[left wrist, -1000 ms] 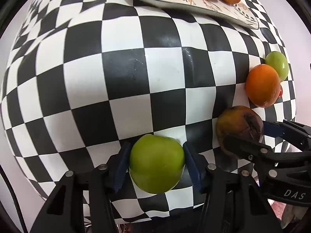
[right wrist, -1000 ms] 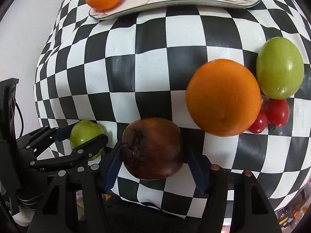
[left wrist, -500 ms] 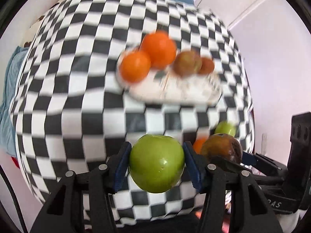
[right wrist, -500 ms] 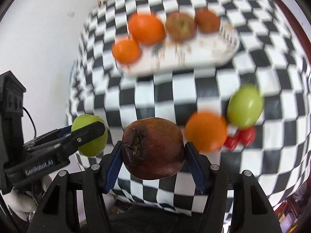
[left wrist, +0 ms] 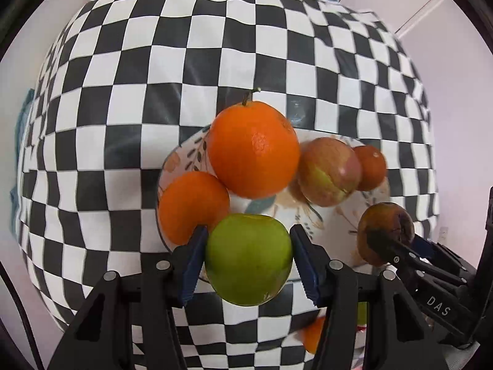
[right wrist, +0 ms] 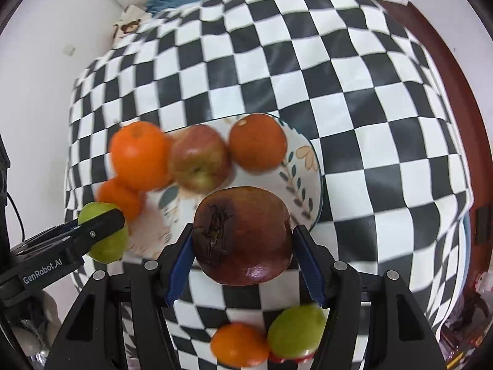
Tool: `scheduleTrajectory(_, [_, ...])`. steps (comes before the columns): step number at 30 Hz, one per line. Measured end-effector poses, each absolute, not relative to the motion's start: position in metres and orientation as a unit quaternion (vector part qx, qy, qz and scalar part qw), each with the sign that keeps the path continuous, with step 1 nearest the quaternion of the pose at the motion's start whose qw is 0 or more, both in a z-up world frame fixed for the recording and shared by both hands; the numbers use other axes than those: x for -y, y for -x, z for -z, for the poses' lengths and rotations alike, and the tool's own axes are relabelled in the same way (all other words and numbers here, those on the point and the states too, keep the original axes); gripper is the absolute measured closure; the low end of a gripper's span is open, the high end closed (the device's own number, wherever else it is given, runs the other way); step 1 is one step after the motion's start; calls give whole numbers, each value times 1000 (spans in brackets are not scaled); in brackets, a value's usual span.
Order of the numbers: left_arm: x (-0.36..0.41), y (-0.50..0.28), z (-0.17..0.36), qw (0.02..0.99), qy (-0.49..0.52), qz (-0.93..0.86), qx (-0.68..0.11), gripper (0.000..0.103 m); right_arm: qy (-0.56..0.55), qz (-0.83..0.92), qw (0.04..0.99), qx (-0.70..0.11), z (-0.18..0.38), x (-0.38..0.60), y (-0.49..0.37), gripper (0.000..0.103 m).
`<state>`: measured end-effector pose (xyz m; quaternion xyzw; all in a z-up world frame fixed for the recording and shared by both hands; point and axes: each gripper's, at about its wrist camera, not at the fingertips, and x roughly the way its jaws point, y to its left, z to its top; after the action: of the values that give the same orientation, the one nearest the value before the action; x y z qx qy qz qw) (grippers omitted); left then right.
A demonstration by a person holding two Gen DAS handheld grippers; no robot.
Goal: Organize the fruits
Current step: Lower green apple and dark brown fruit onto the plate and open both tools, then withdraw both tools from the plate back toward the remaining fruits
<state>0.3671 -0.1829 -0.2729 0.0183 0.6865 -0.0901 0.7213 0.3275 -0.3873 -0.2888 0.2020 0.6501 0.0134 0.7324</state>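
My left gripper (left wrist: 248, 259) is shut on a green apple (left wrist: 249, 257) and holds it over the near edge of a floral plate (left wrist: 326, 215). My right gripper (right wrist: 243, 252) is shut on a dark brown bruised fruit (right wrist: 243, 236), held above the plate's near right rim (right wrist: 308, 191). The plate holds a large orange (left wrist: 252, 149), a smaller orange (left wrist: 192, 205), a red-green apple (left wrist: 329, 171) and a small dark orange (left wrist: 369, 168). The right gripper with its fruit (left wrist: 385, 234) shows at the left wrist view's right; the left gripper's apple (right wrist: 104, 237) shows at the right wrist view's left.
The table wears a black-and-white checkered cloth (left wrist: 123, 92). On it, near the front edge, lie an orange (right wrist: 238, 345), a green apple (right wrist: 297, 333) and red cherry tomatoes (right wrist: 289, 359). A dark wooden edge (right wrist: 456, 108) runs along the right.
Both grippers lifted their fruits off the cloth and carried them forward to the plate. The plate now sits right in front of and under the held fruits.
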Motion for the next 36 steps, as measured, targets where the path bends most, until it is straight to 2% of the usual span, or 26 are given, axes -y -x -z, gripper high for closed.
scheduleTrajectory(3, [184,-371,271,724,-25,82,-684,50,-224,-7,711,-666,306,390,-336,36])
scheduleTrajectory(4, [181,-372,269,725,-12,88,-683,48,-228,-9,706,-671,311,391,-337,32])
scheduleTrajectory(5, [182,-375,270,724,-9,87,-685,41,-236,-10,703,-671,312,393,-338,24])
scheduleTrajectory(6, [181,-375,269,724,-11,88,-684,35,-239,-8,705,-668,310,394,-338,8])
scheduleTrajectory(7, [181,-375,268,725,-15,86,-683,20,-233,-6,708,-666,307,395,-339,6])
scheduleTrajectory(8, [179,-375,267,728,-20,81,-680,13,-230,-6,710,-666,304,396,-340,6])
scheduleTrajectory(19, [162,-351,236,752,-39,69,-655,13,-146,25,748,-647,257,385,-326,6])
scheduleTrajectory(36, [150,-281,167,803,-46,76,-590,13,-99,32,801,-589,176,359,-251,6])
